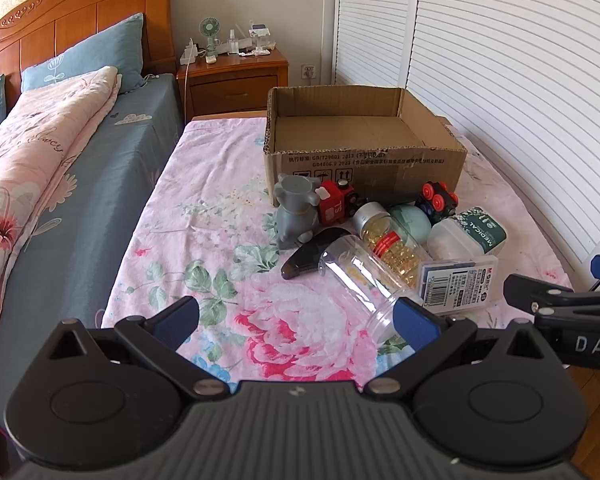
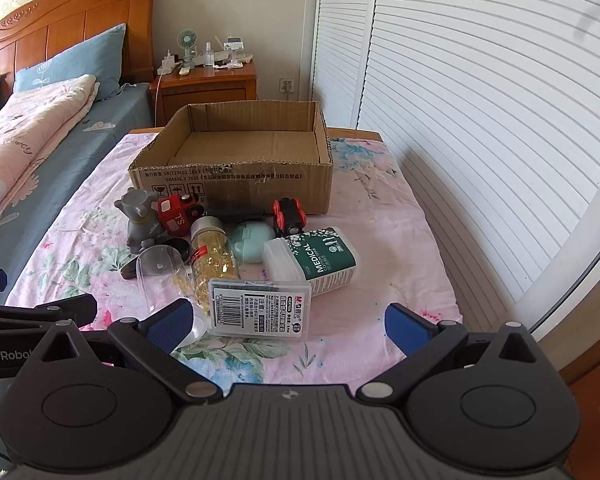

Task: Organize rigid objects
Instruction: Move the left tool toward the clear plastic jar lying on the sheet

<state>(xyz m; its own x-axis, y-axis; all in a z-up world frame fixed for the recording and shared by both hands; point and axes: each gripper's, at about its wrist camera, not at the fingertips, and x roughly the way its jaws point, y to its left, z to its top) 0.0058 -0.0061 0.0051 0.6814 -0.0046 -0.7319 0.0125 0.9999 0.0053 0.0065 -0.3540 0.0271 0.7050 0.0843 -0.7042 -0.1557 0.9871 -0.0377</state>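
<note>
An empty cardboard box [image 2: 236,160] sits on a floral-covered table w/ a pile of small rigid items touching or just in front of its near wall: grey toy figure [image 2: 140,220], red toy train [image 2: 176,210], capsule bottle [image 2: 212,252], clear jar [image 1: 360,280], mint case [image 2: 252,242], MEDICAL tub [image 2: 316,260], flat barcode case [image 2: 262,306]. Left gripper [image 1: 296,318] and right gripper [image 2: 288,322] both hang released, jaws wide, nothing btwn them, near side of the pile from the box. Best start, probably: right takes the barcode case by its long edges, lifts clear, then lowers it into the box w/o knocking the round bottles, which may roll.
</note>
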